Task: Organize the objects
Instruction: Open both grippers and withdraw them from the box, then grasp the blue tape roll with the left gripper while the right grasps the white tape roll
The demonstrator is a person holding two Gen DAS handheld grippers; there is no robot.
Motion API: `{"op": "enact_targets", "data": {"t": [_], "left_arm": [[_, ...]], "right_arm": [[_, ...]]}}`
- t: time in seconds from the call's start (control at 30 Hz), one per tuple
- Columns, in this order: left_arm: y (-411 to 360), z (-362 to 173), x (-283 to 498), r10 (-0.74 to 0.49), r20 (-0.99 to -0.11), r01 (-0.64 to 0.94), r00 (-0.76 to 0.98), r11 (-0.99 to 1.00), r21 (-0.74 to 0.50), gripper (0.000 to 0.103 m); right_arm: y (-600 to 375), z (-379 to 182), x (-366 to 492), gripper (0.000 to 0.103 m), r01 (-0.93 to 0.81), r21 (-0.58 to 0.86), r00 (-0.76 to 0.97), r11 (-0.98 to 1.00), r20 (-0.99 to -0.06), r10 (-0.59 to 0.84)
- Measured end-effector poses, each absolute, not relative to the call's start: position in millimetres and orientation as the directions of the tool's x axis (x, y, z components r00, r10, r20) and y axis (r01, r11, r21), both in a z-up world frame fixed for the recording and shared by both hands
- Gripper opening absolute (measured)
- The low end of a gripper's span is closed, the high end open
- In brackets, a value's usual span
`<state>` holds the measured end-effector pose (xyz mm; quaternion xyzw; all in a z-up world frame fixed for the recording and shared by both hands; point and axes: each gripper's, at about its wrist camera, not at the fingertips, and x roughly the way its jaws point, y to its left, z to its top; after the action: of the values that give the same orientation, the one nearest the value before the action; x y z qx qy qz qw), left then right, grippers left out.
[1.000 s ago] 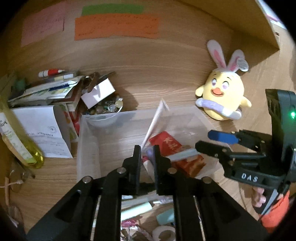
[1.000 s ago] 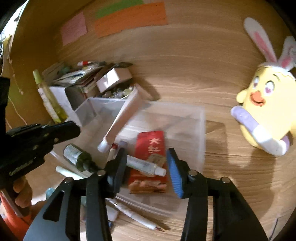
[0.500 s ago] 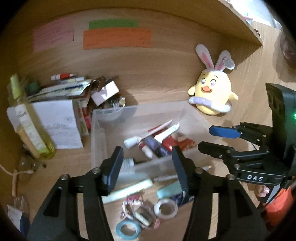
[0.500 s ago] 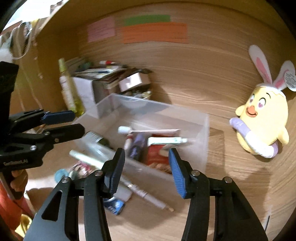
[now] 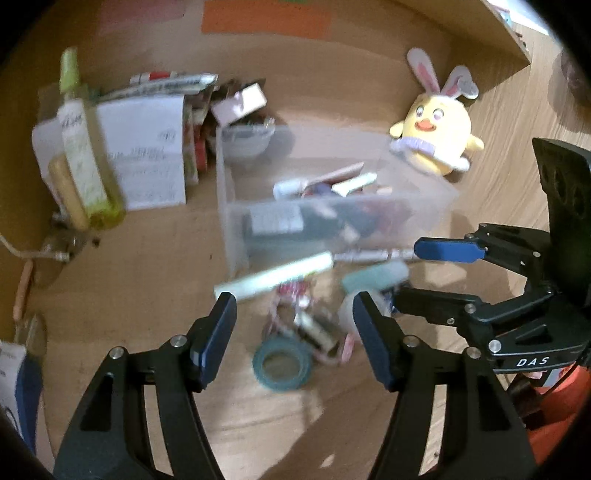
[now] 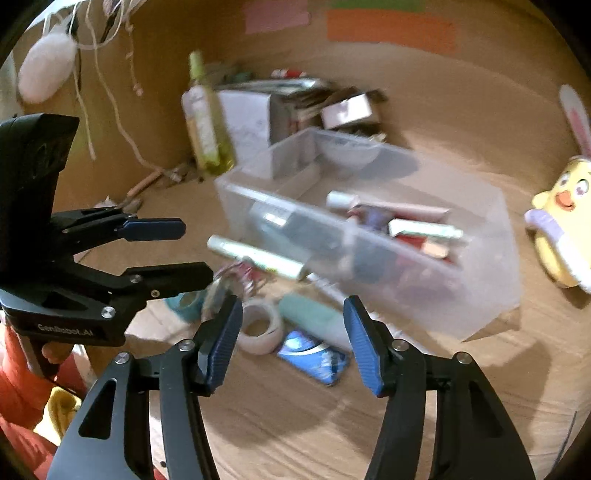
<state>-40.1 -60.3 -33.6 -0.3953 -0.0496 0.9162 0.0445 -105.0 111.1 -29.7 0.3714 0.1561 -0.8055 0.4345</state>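
Note:
A clear plastic bin [image 5: 236, 206] [image 6: 491, 295] on the wooden desk holds tubes, a dark bottle and a red packet. In front of it lie a pale green tube [image 5: 277, 277] [image 6: 255, 256], a teal tape roll [image 5: 282, 363], a white tape roll [image 6: 260, 330], a mint tube [image 6: 314, 317], a blue packet [image 6: 314, 356] and a pink tangle [image 5: 314, 332]. My left gripper [image 5: 293, 325] is open and empty above the tape roll; it also shows in the right wrist view [image 6: 170, 251]. My right gripper [image 6: 291, 339] is open and empty over the white roll; it shows in the left wrist view [image 5: 421, 273].
A yellow bunny plush [image 5: 436, 136] [image 6: 561, 229] sits right of the bin. A yellow-green bottle [image 5: 81, 155] [image 6: 205, 122], papers and boxes [image 5: 147, 147] and a small bowl [image 5: 245, 142] stand at the back left. Coloured notes [image 6: 388, 29] hang on the back wall.
The left gripper let go of a tube into the bin, opened, and pulled back. Both grippers have drawn away from the bin toward the loose items in front.

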Motion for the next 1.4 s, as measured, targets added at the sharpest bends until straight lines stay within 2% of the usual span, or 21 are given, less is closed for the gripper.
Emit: {"op": "enact_targets", "data": {"t": [0.4, 0.47, 0.5, 0.63, 0.67, 0.97, 1.4], "left_arm": [[-72.1, -67.4, -30.0, 0.148, -0.782, -0.027, -0.605, -0.986, -0.165, 0.065], [-71.9, -68.2, -31.5, 0.146, -0.782, -0.025, -0.607, -0.986, -0.165, 0.061], [-71.6, -68.0, -32.6, 0.146, -0.781, -0.026, -0.607, -0.986, -0.164, 0.056], [-70.4, -68.4, -35.8, 0.145, -0.779, -0.029, -0.610, -0.987, -0.160, 0.044], [-70.0, -68.5, -35.7, 0.144, -0.779, -0.031, -0.610, -0.987, -0.158, 0.040], [-72.6, -61.7, -22.5, 0.154, -0.756, -0.009, -0.636, -0.981, -0.193, 0.040], [-60.9, -13.8, -21.8, 0.144, -0.660, -0.020, -0.737, -0.981, -0.191, 0.040]], "right_arm": [[83.2, -57.4, -100.3, 0.052, 0.836, 0.066, -0.293, -0.545, -0.786, -0.544], [82.1, -57.8, -100.0, 0.049, 0.836, 0.066, -0.294, -0.544, -0.784, -0.547], [81.7, -57.7, -99.8, 0.044, 0.840, 0.068, -0.289, -0.539, -0.784, -0.550], [81.8, -56.3, -95.3, 0.039, 0.843, 0.042, -0.310, -0.536, -0.777, -0.549], [81.7, -56.0, -94.5, 0.034, 0.844, 0.040, -0.310, -0.536, -0.778, -0.546], [96.5, -43.3, -89.4, 0.034, 0.831, 0.068, -0.325, -0.552, -0.746, -0.582], [134.3, -0.6, -97.4, 0.034, 0.789, 0.094, -0.413, -0.608, -0.652, -0.636]]}}
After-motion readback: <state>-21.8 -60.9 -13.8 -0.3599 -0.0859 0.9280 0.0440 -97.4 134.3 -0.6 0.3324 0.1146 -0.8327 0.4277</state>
